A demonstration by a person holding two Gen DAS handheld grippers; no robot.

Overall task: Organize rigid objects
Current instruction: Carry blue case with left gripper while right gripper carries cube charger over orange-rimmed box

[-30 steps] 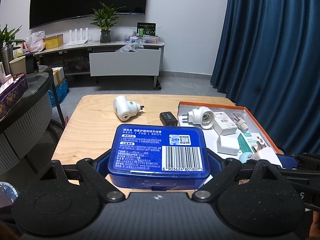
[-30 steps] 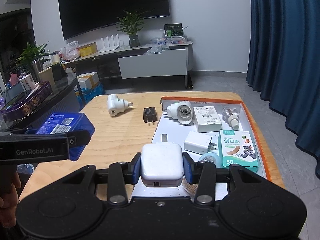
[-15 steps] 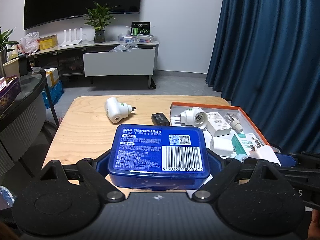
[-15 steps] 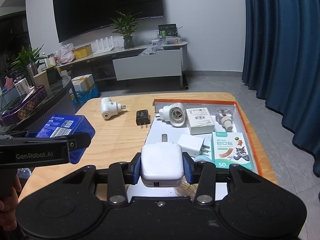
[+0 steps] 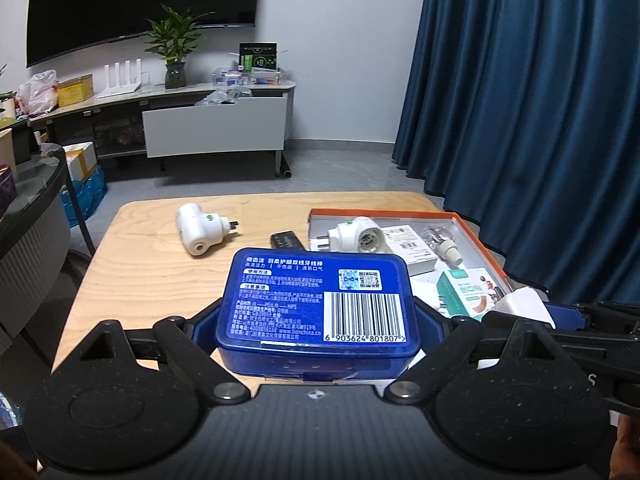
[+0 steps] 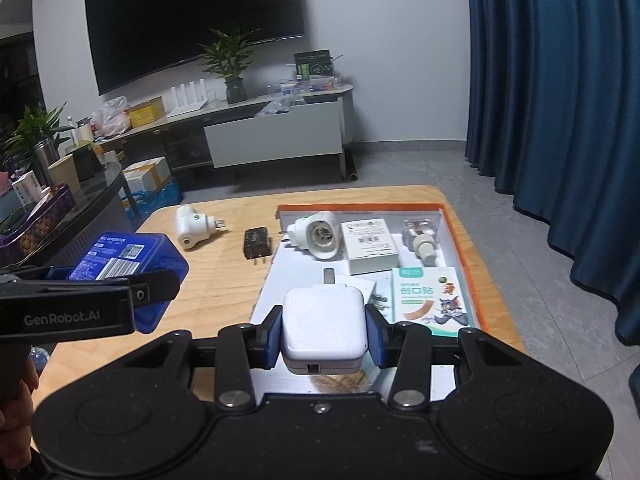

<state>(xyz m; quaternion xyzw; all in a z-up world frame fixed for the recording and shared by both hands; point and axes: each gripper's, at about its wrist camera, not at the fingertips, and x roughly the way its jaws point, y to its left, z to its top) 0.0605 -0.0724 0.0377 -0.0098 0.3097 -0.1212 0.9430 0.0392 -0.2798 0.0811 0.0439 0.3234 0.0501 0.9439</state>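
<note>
A glossy translucent blue plastic box (image 5: 318,308), a smooth matt white plastic charger (image 6: 323,326) and a pale wood-grain table (image 6: 224,276) were seen.

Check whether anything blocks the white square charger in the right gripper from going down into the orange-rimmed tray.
The right gripper holds the white square charger above the orange-rimmed tray. Under it lies a smaller white plug adapter, with the teal bandage box beside. Free tray floor shows only left of them.
</note>
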